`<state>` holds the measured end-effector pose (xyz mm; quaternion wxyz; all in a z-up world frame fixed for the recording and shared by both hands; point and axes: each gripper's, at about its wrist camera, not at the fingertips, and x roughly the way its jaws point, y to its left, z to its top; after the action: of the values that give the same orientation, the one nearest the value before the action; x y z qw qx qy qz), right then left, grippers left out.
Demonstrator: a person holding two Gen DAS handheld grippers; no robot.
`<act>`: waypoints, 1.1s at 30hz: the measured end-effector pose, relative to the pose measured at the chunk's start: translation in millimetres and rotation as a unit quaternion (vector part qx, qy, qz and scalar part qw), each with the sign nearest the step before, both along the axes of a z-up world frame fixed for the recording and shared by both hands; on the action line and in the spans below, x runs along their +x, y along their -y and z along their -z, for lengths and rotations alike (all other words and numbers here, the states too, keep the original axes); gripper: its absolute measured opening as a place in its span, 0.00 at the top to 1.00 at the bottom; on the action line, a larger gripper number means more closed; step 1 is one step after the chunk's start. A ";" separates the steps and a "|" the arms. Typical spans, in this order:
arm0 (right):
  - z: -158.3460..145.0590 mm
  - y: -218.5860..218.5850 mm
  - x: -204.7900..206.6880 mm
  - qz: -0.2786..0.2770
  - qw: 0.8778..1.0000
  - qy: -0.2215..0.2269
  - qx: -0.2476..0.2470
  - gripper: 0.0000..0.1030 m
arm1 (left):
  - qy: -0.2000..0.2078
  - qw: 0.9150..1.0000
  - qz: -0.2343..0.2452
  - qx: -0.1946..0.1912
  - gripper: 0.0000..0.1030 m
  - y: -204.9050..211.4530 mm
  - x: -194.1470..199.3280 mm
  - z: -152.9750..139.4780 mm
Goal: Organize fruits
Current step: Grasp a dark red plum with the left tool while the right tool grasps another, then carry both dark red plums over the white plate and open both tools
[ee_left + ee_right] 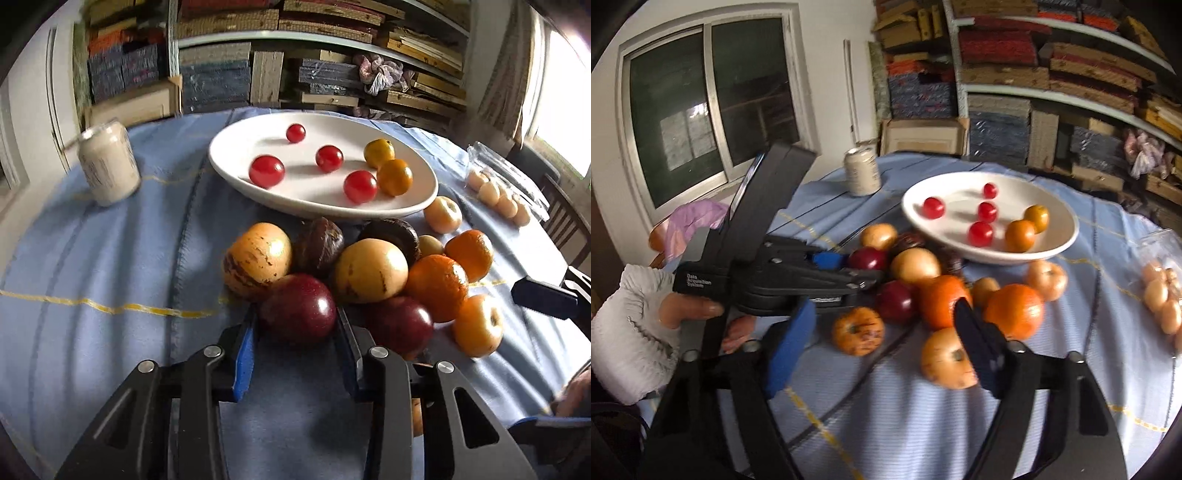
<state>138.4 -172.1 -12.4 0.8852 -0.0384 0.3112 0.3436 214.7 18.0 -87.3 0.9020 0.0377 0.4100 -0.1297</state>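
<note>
On the blue-clothed table (92, 258), a pale can (109, 164) stands left of the white plate (236, 162) of cherry tomatoes. The left claw (297, 325) grips a dark red apple (299, 308) at the fruit pile's near edge. The right claw (882, 354) hangs open, its fingers apart over a speckled orange fruit (857, 331).

We cannot read the pale can's (109, 162) blurred label; the packet of small fruit (1162, 295) runs off the right wrist view's edge, and the left tongs (297, 321) hide the dark red apple's (299, 308) flanks
</note>
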 end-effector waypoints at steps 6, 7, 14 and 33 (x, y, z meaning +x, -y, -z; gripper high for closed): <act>7.0 -18.6 20.2 0.015 0.999 -0.047 -0.004 0.40 | 0.027 0.999 -0.034 -0.009 0.63 -21.7 -5.1 -19.0; 10.2 -20.9 27.7 0.019 0.997 -0.070 0.002 0.44 | 0.033 0.999 -0.042 -0.010 0.63 -26.2 -6.2 -22.7; 23.2 -31.6 55.2 0.073 0.989 -0.127 -0.001 0.54 | 0.043 0.996 -0.064 -0.033 0.63 -43.5 -7.8 -35.7; 31.4 -46.9 70.0 0.070 0.989 -0.124 -0.045 0.63 | 0.035 0.998 -0.045 -0.026 0.63 -31.8 -10.4 -27.9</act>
<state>208.4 -125.2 -43.8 0.8592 -0.0138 0.4354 0.2682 204.2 49.8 -59.4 0.9213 0.0001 0.3762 -0.0987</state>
